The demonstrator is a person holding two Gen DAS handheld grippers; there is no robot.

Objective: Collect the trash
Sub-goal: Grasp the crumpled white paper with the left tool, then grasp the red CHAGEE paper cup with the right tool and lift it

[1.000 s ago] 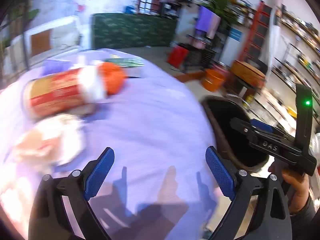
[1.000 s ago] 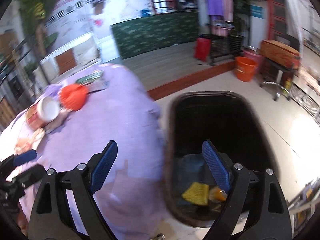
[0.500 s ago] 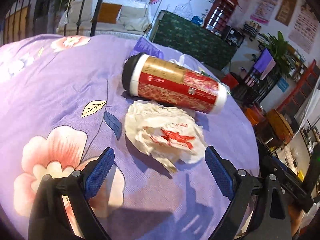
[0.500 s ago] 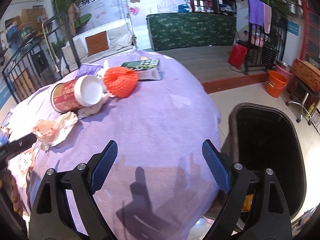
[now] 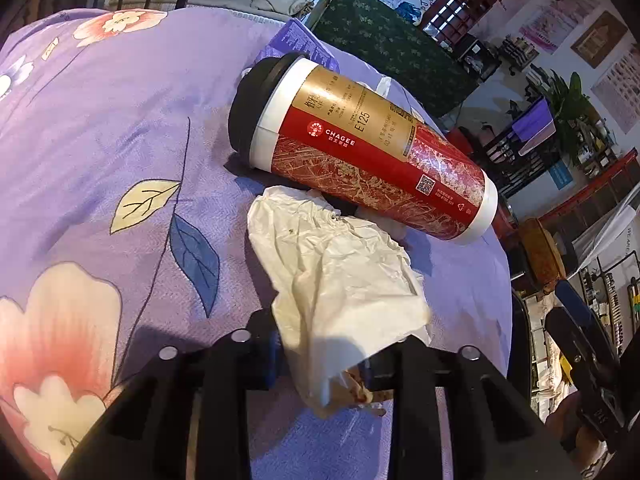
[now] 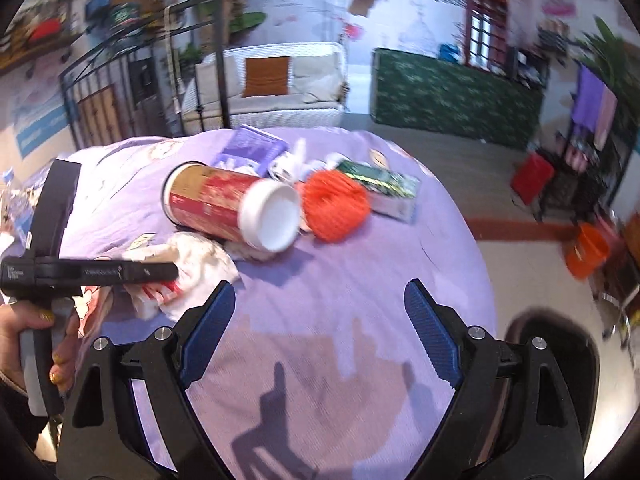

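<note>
My left view is sharp, bright daylight on the purple floral cloth [image 5: 120,128]. Crumpled white paper wrapper [image 5: 340,280] shades my tool's base. Right view smeared with motion blur; hard tool shadows on cloth. Fisheye bending, black corners.

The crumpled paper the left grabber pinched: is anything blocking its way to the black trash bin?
Nothing visible does. The left gripper, whose jaws have just been closing, is shut on the crumpled paper. Only bare purple tablecloth lies toward the black bin past the table edge. The red cup lies beside the paper, farther away.
</note>
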